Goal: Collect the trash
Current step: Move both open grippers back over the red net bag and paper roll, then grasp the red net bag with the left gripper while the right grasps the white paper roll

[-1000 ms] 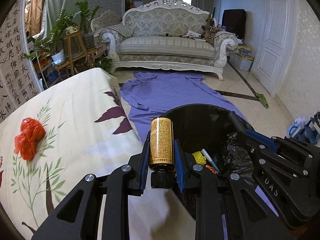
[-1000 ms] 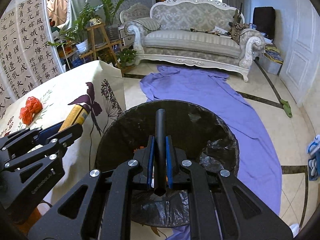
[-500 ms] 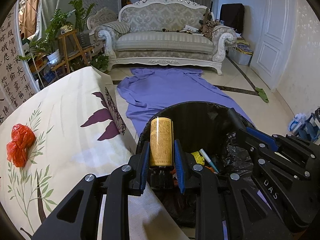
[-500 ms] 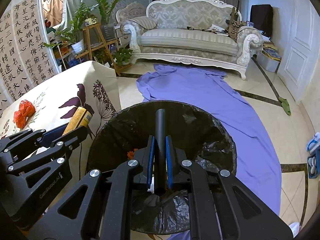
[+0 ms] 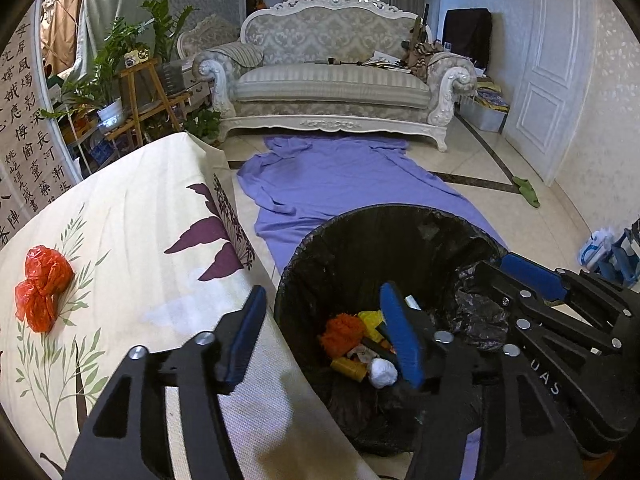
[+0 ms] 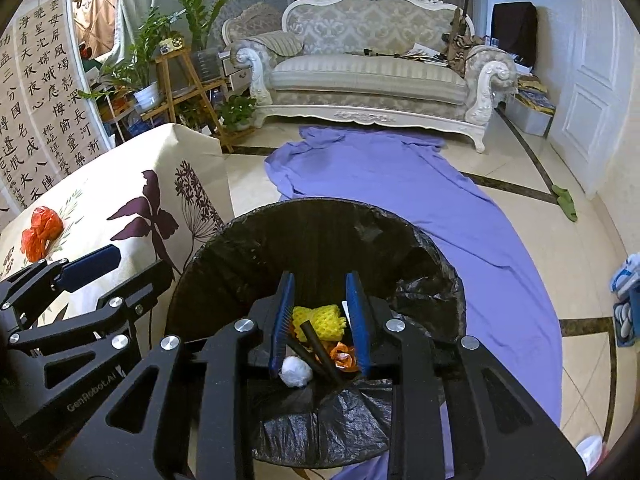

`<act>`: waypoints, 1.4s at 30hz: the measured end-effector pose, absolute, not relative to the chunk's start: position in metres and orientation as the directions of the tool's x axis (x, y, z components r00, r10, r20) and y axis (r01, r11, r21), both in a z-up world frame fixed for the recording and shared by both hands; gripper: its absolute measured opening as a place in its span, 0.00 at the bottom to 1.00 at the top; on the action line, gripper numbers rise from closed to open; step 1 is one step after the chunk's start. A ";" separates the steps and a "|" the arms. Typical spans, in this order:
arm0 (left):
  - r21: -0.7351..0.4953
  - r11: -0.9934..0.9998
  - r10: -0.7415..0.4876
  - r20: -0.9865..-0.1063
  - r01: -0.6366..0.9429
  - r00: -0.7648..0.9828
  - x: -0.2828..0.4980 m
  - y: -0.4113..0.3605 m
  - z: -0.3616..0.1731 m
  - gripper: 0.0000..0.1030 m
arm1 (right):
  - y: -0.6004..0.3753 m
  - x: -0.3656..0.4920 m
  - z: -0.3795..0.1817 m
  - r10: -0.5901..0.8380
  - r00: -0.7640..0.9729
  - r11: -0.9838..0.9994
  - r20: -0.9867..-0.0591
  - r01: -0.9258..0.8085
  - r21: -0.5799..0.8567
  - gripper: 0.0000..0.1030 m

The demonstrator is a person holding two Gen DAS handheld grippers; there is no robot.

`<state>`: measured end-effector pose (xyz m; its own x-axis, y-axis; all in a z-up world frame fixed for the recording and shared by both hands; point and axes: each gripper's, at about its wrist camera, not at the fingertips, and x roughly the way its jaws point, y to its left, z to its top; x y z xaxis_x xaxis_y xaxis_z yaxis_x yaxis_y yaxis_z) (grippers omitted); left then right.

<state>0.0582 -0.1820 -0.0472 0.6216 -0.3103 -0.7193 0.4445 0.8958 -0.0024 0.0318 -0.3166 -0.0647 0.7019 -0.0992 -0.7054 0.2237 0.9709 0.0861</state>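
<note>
Left gripper (image 5: pixel 324 320): over the near-left rim of the bin, jaws apart and just been opening, nothing between the pads; one finger is over the cloth, the other over the bin's mouth.
Right gripper (image 6: pixel 320 304): above the bin's mouth, jaws a little apart and just been opening, holding nothing; the pads frame the trash lying below.
Bin (image 6: pixel 320 216): round, lined with a black bag, standing on the floor against the edge of the cloth.
Trash in the bin: a yellow bottle (image 5: pixel 349 367), a black stick (image 6: pixel 318 346), a white paper ball (image 6: pixel 296 372), yellow foam netting (image 6: pixel 322 320), an orange scrap (image 5: pixel 340 330) (all loose on the bottom, touching one another).
Red bag (image 5: pixel 42 286): crumpled plastic on the cloth, well left of the bin, not yet collected.
Cloth (image 5: pixel 132 248): cream with leaf and flower prints, covering the surface left of the bin.
Purple sheet (image 5: pixel 340 176): spread on the floor from under the bin's far side toward the sofa.
Sofa (image 5: pixel 332 76): pale and carved, far beyond the bin (oddments on its seat).
Plants (image 5: pixel 120 64): on wooden stands, far left of the bin.
</note>
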 end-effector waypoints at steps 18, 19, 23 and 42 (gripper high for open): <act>0.007 0.944 -0.230 -0.703 0.330 0.673 0.052 -0.120 -0.036 0.69 | -0.296 0.036 -0.056 -0.084 0.710 0.975 -0.699 0.204 0.091 0.54; 0.006 0.948 -0.222 -0.703 0.318 0.675 0.052 -0.114 -0.035 0.69 | -0.291 0.037 -0.055 -0.071 0.711 0.977 -0.700 0.193 0.096 0.54; 0.008 0.966 -0.178 -0.704 0.258 0.687 0.055 -0.088 -0.036 0.69 | -0.269 0.045 -0.054 -0.025 0.711 0.985 -0.702 0.138 0.104 0.54; 0.046 0.998 0.005 -0.678 0.035 0.735 0.108 0.011 -0.036 0.68 | -0.154 0.117 -0.057 0.139 0.639 0.990 -0.756 -0.092 0.104 0.60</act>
